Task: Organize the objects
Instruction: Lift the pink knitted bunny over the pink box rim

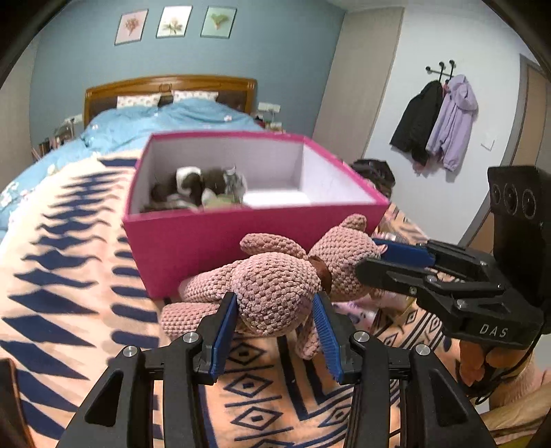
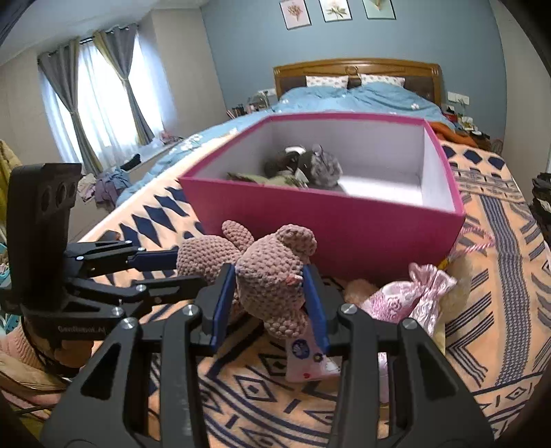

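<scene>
The room had a blue wall (image 1: 275,51) with three flower pictures (image 1: 174,22) on it. Under them stood a big bed (image 2: 358,93) with a brown wooden headboard (image 1: 172,84), a blue cover and two pillows. A window (image 2: 100,103) with grey curtains let in bright daylight. On the white wall (image 1: 430,44), a black coat (image 1: 418,117) and a purple jacket (image 1: 454,117) hung from hooks.
</scene>
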